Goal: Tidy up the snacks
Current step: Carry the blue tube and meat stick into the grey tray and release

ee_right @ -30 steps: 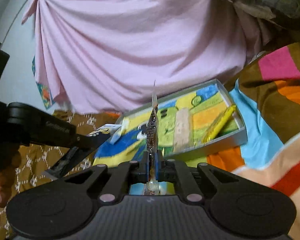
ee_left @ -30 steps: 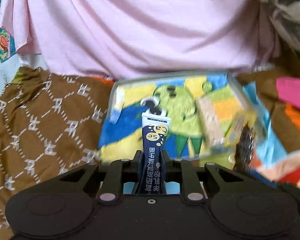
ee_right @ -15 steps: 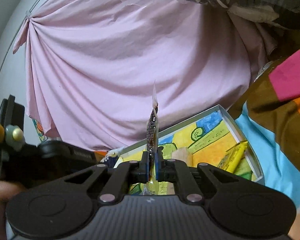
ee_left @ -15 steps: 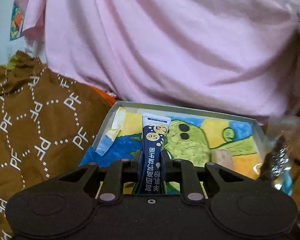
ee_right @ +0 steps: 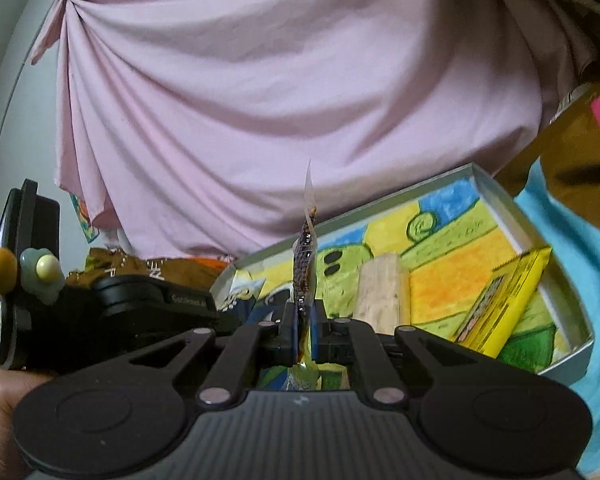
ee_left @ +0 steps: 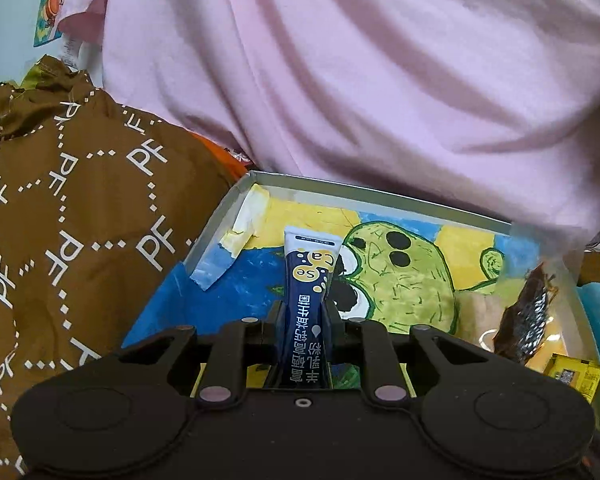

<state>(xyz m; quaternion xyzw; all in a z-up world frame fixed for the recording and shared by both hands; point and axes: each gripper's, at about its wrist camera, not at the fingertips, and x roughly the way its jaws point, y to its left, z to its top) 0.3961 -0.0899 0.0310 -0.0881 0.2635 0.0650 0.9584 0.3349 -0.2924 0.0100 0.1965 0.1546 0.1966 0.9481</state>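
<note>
A shallow grey-walled tray [ee_left: 236,196] with a painted green-frog liner was seen ahead of both tools; its low rim was open on top, with a pink draped cloth [ee_left: 360,80] hanging close over the far edge and a brown "PF" print fabric [ee_left: 60,208] bunched against the left wall. The left hand-held gripper [ee_left: 305,320] was held narrow, clamped on a slim navy snack tube [ee_left: 306,280] with a white crimped end, standing upright between the jaws over the tray's near-left part. The right hand-held gripper [ee_right: 305,320] was pinched fully together on a clear wrapper with a dark netted snack [ee_right: 305,256], seen edge-on and upright above the tray's near edge; the same wrapper was seen at the right of the left view [ee_left: 528,312]. Inside the tray, a pale cylindrical bar [ee_right: 382,292] lay near the middle and a flat yellow foil sachet [ee_right: 500,304] leaned along the right wall. Open liner remained between the bar and the sachet. A striped bright cloth [ee_right: 560,240] lay beside the tray on the right.
</note>
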